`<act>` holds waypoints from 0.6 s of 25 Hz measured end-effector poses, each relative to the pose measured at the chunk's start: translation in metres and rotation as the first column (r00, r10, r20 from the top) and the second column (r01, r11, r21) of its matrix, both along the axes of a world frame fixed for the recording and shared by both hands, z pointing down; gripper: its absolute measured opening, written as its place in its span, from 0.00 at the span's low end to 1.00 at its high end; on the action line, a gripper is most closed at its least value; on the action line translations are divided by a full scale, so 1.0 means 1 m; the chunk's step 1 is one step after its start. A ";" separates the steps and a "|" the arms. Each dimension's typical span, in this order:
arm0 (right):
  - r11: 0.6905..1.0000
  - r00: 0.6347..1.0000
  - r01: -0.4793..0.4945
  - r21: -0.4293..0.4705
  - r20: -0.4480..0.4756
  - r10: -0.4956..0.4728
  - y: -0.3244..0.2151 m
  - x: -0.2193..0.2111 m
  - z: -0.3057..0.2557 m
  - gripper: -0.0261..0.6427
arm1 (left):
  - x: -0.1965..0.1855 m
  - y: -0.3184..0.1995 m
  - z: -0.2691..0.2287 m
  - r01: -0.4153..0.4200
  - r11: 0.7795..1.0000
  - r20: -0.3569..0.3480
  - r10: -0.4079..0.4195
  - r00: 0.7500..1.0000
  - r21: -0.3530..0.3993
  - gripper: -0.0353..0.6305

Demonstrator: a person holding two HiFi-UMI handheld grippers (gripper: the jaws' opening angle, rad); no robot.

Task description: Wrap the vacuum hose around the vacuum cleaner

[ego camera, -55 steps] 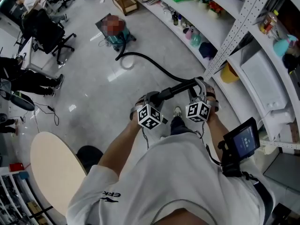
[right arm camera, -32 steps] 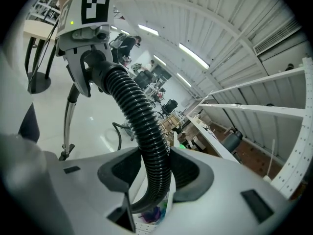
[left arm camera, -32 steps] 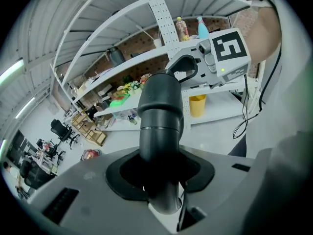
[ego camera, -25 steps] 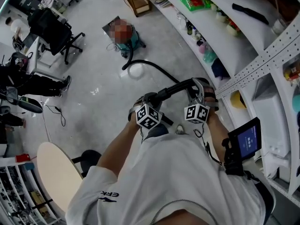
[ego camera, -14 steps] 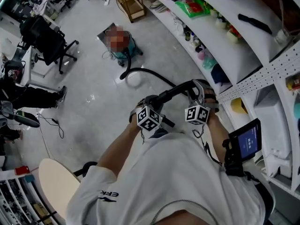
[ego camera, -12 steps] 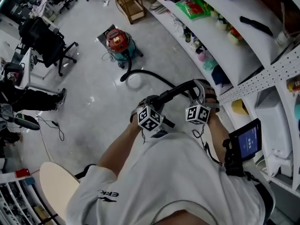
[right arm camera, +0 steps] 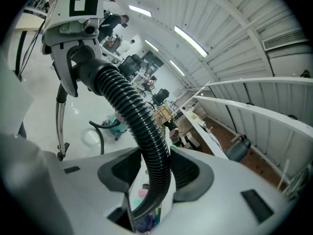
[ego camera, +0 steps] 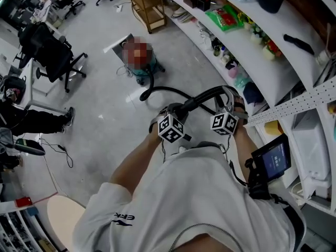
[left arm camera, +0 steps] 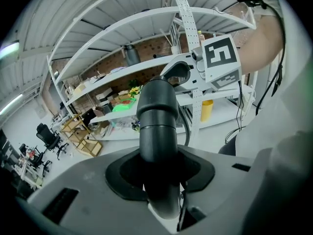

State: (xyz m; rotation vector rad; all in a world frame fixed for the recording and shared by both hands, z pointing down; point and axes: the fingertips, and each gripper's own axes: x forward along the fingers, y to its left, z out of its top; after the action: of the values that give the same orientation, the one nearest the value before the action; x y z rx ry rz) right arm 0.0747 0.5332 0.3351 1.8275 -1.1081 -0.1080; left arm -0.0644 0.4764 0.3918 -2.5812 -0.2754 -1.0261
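The vacuum cleaner [ego camera: 143, 76] with a teal body stands on the grey floor ahead of me. Its black hose [ego camera: 167, 90] curls from the machine across the floor and rises to my hands. My left gripper [ego camera: 171, 112] is shut on the hose's smooth rigid end piece [left arm camera: 157, 126], which fills the gap between the jaws. My right gripper [ego camera: 229, 97] is shut on the ribbed part of the hose [right arm camera: 145, 136] a little further along. In the right gripper view the vacuum cleaner [right arm camera: 115, 124] shows small beyond the hose. Both grippers are held close together in front of my chest.
Long white shelves [ego camera: 247, 35] packed with goods run along the right. A wooden cart [ego camera: 148, 4] stands beyond the vacuum. Office chairs [ego camera: 52, 51] and a seated person [ego camera: 23, 117] are at the left, a round beige table [ego camera: 65, 219] behind me at lower left. A cable [ego camera: 59, 147] lies on the floor.
The vacuum cleaner now lies nearer to me than before, and the hose loop on the floor is shorter. Both grippers have kept their grip on the hose and moved forward together.
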 end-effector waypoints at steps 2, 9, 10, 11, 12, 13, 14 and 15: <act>1.000 1.000 -0.002 -0.001 0.005 0.002 -0.015 0.005 0.000 0.32 | 0.004 -0.014 -0.002 -0.001 1.000 -0.003 0.001 1.000 0.007 0.25; 1.000 1.000 0.018 0.025 0.018 -0.018 -0.075 0.031 -0.009 0.32 | 0.027 -0.072 -0.015 0.033 0.999 0.002 -0.033 0.999 0.008 0.25; 0.999 1.000 0.021 0.032 0.021 -0.022 -0.086 0.039 -0.009 0.32 | 0.033 -0.081 -0.016 0.042 0.999 0.003 -0.042 0.999 0.002 0.25; 0.999 0.999 0.026 0.038 0.024 -0.027 -0.097 0.046 -0.009 0.32 | 0.040 -0.090 -0.017 0.054 0.999 0.003 -0.054 0.999 -0.007 0.25; 0.999 0.999 0.034 0.043 0.028 -0.035 -0.108 0.053 -0.009 0.32 | 0.046 -0.099 -0.018 0.069 0.997 0.004 -0.069 0.998 -0.016 0.25; 0.998 0.998 0.044 0.048 0.031 -0.045 -0.120 0.060 -0.010 0.32 | 0.051 -0.108 -0.020 0.085 0.996 0.004 -0.085 0.996 -0.026 0.25; 0.997 0.998 0.055 0.053 0.033 -0.057 -0.131 0.067 -0.012 0.32 | 0.057 -0.116 -0.022 0.102 0.994 0.004 -0.102 0.995 -0.035 0.25; 0.996 0.997 0.068 0.058 0.035 -0.070 -0.142 0.073 -0.013 0.32 | 0.063 -0.125 -0.025 0.116 0.992 0.005 -0.116 0.993 -0.041 0.25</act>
State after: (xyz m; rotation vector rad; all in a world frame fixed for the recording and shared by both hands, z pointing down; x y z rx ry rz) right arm 0.1480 0.3907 0.3217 1.8487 -1.2049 -0.1485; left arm -0.0015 0.3511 0.3672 -2.6603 -0.1495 -1.0742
